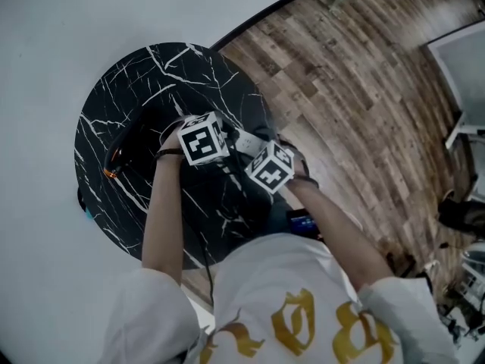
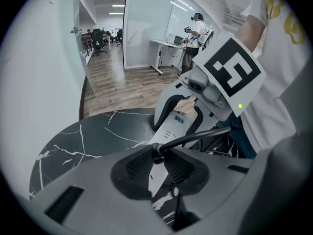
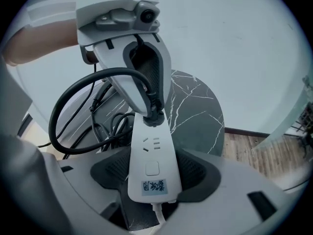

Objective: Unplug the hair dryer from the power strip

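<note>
The right gripper view gives the clearest account: the right gripper (image 3: 153,175) has its 2 jaws clamped on the sides of a white power strip (image 3: 150,151), near the end with the label and the white lead. At the strip's far end the left gripper's fingers (image 3: 146,89) pinch a black plug (image 3: 154,115), from which a black cable (image 3: 73,97) loops away to the left. The plug sits on the end socket, but whether its pins are fully in cannot be told. The left gripper view shows the same grip from the other side: the left gripper (image 2: 156,155) is closed on the plug, with the strip running away beyond it. It alone shows an office with desks (image 2: 166,45) and a standing person (image 2: 195,33) behind glass. Only the head view places all this, over the middle of a round black marble table (image 1: 151,74), toward its right edge. There both sets of jaws are hidden under the marker cubes, and a dark shape with an orange glint (image 1: 125,154) near the table's left edge is too dim to name.
</note>
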